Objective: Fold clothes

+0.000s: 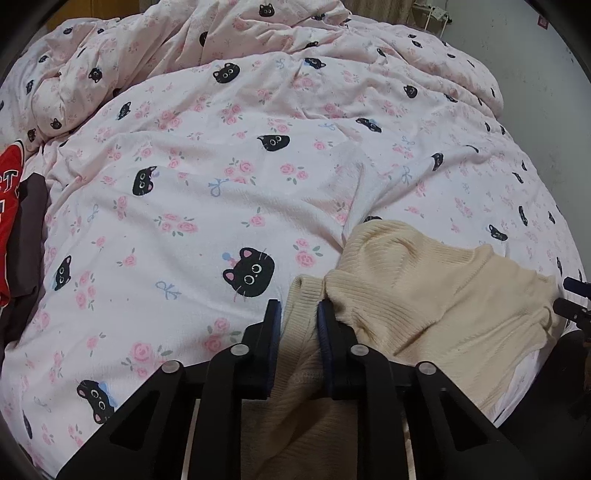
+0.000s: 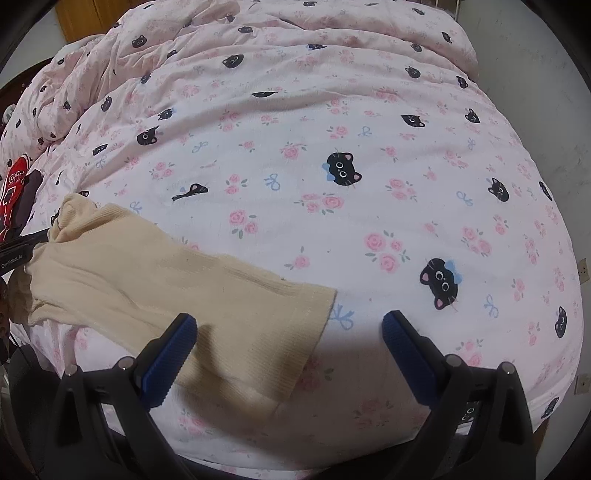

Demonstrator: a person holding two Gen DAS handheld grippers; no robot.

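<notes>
Cream ribbed knit garment (image 2: 177, 280) spread near the front edge of the cat-print duvet (image 1: 207, 192), pinched at its bunched end by the left gripper (image 1: 298, 317), seemingly for folding, right gripper (image 2: 290, 326) gaping wide above its cuff.

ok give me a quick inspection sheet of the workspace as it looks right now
Surface: bed under a rumpled pink duvet printed with black cats and roses.
Job's things: cream ribbed sweater lying near the front edge, one sleeve stretched flat.
Clutter: red lettered garment on a dark garment at the left edge.
Grippers: left gripper shut on a fold of the sweater; right gripper open, hovering over the sleeve cuff, holding nothing.
Cables: a cord by the far wall.
Surroundings: pale wall on the right, wooden furniture far left.
</notes>
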